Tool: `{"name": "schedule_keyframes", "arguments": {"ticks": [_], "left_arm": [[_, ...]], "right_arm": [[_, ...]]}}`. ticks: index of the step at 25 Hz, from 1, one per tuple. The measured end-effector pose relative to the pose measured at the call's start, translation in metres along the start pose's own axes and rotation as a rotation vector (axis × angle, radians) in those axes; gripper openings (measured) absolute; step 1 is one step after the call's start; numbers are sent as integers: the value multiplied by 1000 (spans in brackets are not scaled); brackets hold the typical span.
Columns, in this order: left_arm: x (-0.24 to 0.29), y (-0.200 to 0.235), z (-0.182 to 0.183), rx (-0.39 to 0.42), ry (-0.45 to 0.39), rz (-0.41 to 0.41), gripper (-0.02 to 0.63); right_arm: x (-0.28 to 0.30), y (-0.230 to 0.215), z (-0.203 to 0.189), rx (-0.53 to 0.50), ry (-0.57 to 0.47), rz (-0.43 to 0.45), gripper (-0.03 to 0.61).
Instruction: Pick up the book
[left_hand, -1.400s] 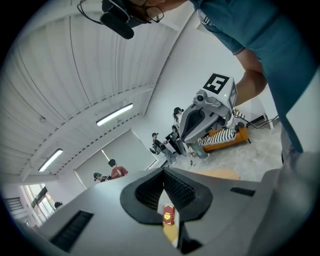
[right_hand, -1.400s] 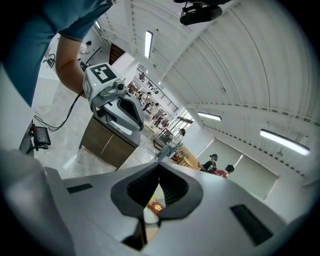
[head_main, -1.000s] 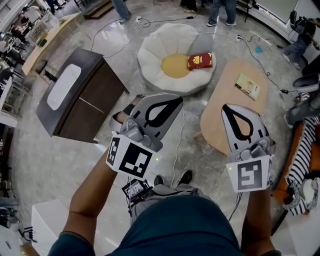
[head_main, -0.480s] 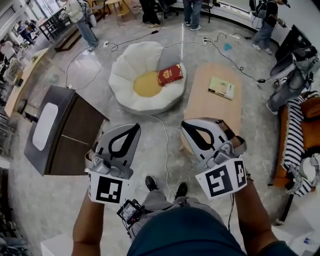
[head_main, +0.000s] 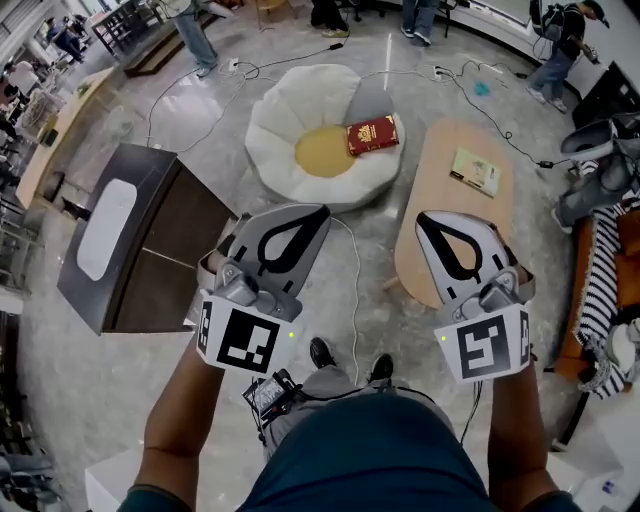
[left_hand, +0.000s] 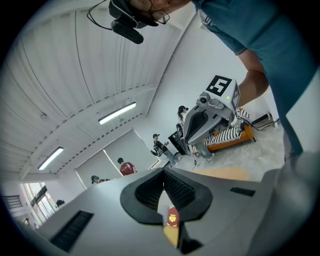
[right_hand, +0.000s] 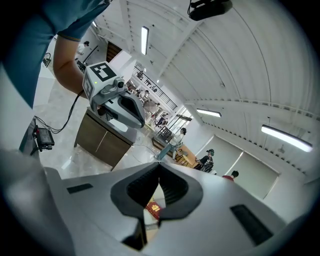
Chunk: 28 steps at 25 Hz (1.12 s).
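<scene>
Left gripper (head_main: 311, 218) and right gripper (head_main: 433, 226) hover, jaws pressed together, well short of the book (head_main: 372, 135) on the cushion (head_main: 283, 125).

Left tongs (head_main: 318, 212) and right tongs (head_main: 428, 220) — both closed, empty — held forward.

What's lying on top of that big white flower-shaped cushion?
A red book lies on the cushion, at the edge of its yellow centre. Anything beneath the book is covered by it.

Dark cabinet (head_main: 150, 240) (oval table (head_main: 430, 190) nearby)
</scene>
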<state>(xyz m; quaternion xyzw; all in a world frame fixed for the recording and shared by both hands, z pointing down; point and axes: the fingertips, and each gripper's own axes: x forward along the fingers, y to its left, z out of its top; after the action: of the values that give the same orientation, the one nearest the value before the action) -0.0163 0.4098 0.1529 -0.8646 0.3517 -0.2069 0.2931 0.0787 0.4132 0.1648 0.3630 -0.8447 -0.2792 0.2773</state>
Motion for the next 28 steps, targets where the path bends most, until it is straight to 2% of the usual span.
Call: {"name": "schedule_keyframes", "arguments": {"ticks": [8,14,19,24,28], "left_arm": [[-15,37,-41,-15,-36,-25,5],[-5,47,-54,-35,-72,-56,5],[16,47,-67,-56,-63,-87,5],[48,55,-87,-64,-3,-92,5],[74,65,-87,-75,42,-72,5]], "right_arm": [[48,13,32,-15,14,-19,14],[73,11,42,-16,29,-26,14],[89,2,24,3,58,-12,14],[113,-19,-6,14,58,23,14],[126,-52,-24,27,9,30,14]]}}
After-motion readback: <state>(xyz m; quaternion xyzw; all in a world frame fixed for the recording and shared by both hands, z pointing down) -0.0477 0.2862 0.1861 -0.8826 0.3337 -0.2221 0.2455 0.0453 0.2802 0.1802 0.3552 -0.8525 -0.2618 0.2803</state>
